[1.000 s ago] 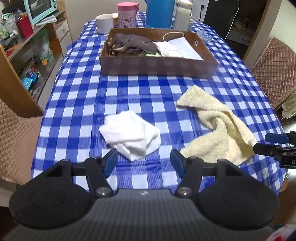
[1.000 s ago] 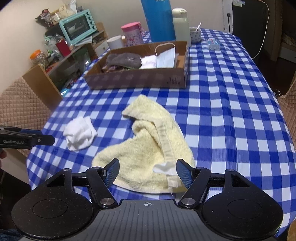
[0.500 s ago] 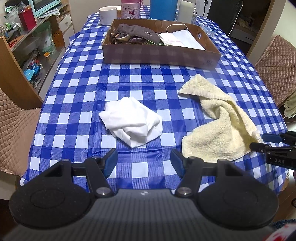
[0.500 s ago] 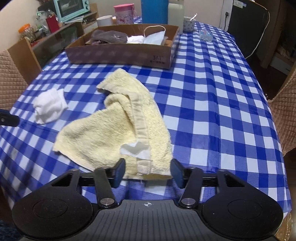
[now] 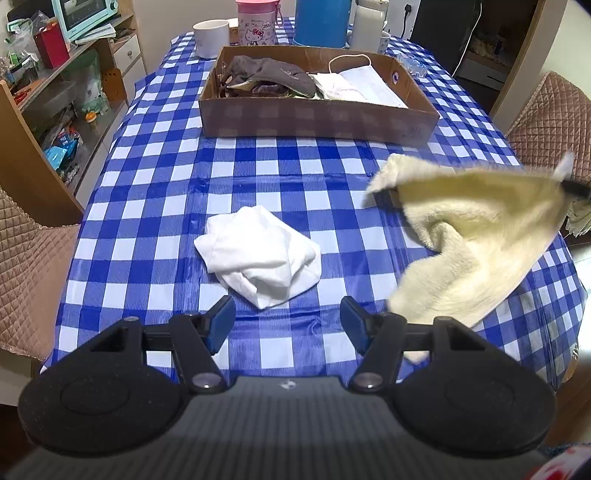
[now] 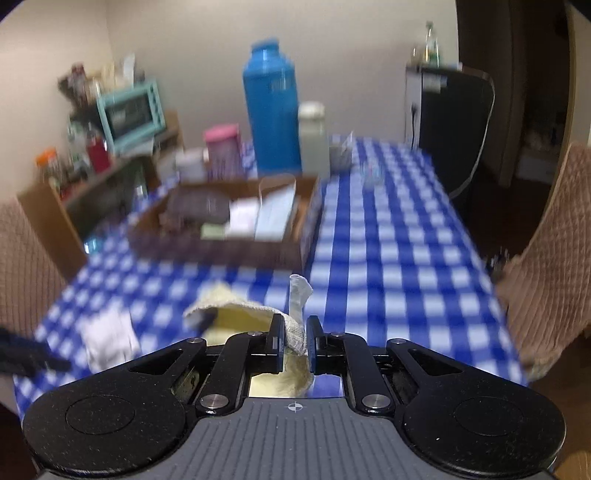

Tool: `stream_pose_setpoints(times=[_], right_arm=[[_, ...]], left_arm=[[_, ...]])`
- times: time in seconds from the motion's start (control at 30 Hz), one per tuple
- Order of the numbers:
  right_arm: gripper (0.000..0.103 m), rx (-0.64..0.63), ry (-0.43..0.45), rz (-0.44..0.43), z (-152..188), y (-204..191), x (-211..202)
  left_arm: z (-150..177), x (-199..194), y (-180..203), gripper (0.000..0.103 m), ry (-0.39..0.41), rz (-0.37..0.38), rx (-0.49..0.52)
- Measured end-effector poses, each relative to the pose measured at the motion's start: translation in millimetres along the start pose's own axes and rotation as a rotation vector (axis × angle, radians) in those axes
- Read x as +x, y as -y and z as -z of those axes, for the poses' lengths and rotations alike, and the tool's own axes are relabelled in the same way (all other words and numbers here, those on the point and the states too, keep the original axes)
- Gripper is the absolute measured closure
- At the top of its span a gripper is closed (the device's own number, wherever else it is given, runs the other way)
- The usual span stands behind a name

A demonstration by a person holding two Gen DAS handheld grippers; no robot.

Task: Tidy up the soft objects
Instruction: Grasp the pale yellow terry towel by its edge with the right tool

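Note:
A pale yellow towel hangs lifted above the blue checked table, pinched at its tagged corner by my right gripper, which is shut on it; the towel also shows between the fingers in the right wrist view. A crumpled white cloth lies on the table just ahead of my left gripper, which is open and empty. A cardboard box at the far side holds dark cloths and face masks; it also shows in the right wrist view.
A blue flask, a pink cup, a white mug and a pale flask stand behind the box. Padded chairs flank the table. Shelves with a teal oven stand at the left.
My right gripper has shut on the yellow towel's corner and lifted it off the table. The left gripper stays open, now closer to the white cloth.

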State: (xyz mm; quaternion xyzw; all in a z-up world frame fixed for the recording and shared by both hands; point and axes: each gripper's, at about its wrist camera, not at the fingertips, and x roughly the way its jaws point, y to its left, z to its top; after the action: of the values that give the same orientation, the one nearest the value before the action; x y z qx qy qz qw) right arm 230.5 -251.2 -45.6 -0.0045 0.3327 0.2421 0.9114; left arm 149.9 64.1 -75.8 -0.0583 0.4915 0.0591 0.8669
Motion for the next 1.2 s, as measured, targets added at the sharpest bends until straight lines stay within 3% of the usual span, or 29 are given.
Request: stream_pose_setpoints(times=[0.23,0.37,0.47,0.73,0.87,1.07,1.2], right_arm=[[0.091,0.014,0.134,-0.073,-49,-2,-31],[0.091,0.032,0.138,-0.152,-55,-1,-51],[0.091,0.033,0.082,-0.218,-47,0,-62],[0.091,0.040,-0.197,-0.323,7,-6,-73],[0.091,0.043,-0.295,-0.391,25,-12,-75],[0.091,0.067,-0.350,-0.489,27,-20,-53],[0.091,0.082,-0.341,-0.396,20,-12,-9]], left_arm=[[-5,-2,2,0.043,0.019,0.006,0.007],[-8,-2,4,0.043,0.020,0.012,0.016],[-11,0,8,0.043,0.018,0.018,0.033],[-17,6,24,0.043,0.006,0.042,0.090],[-14,7,30,0.043,-0.003,0.056,0.107],[-9,6,28,0.043,-0.010,0.059,0.098],[-5,5,25,0.043,-0.014,0.053,0.087]])
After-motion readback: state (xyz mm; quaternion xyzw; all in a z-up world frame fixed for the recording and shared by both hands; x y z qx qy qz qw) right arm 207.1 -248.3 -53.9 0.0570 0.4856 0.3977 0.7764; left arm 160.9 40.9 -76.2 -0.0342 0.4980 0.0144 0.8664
